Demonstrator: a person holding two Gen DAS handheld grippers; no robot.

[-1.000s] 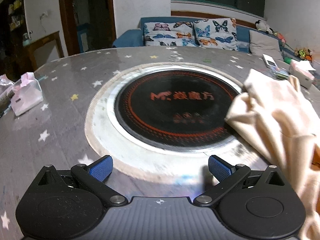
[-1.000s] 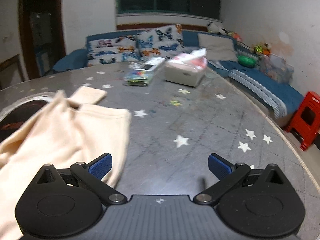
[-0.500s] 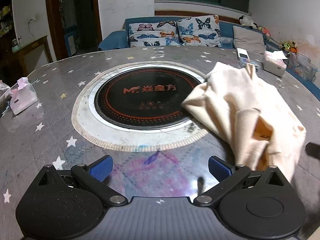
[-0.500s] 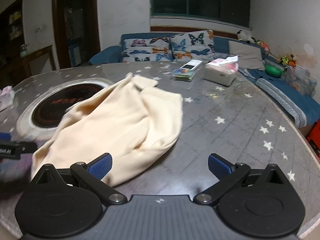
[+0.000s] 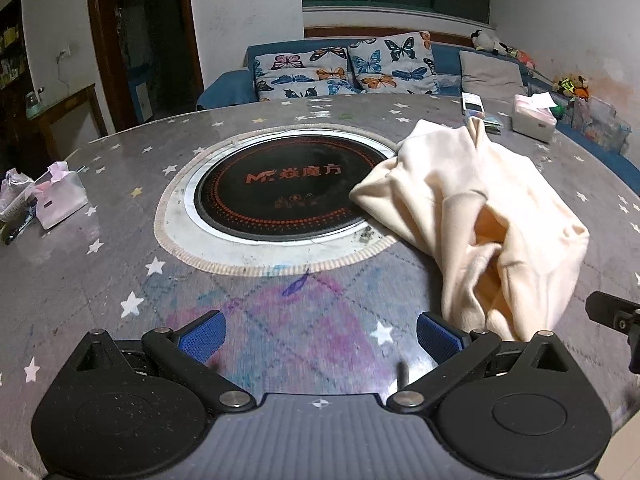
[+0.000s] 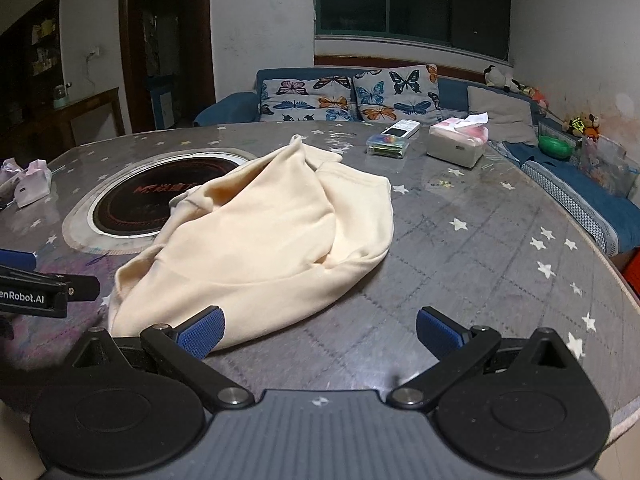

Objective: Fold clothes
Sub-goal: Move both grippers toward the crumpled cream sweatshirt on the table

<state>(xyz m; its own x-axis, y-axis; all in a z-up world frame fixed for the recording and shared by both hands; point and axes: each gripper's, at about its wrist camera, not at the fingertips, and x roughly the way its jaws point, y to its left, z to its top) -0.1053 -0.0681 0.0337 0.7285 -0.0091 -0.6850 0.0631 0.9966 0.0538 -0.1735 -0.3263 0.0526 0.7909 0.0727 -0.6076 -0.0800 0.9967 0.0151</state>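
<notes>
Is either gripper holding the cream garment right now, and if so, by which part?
Nothing is held. Left gripper and right gripper are both open; the garment lies crumpled on the table.

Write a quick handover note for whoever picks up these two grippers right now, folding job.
Left gripper: open, empty, low over the table near its front edge.
Right gripper: open, empty; its left finger sits by the garment's near hem.
Cream garment: crumpled in a heap on the table, one edge lying over the round black cooktop.
Also on the table beyond the garment: tissue box.
Done: nothing folded yet.
Left: spread the garment flat, then fold it.
</notes>
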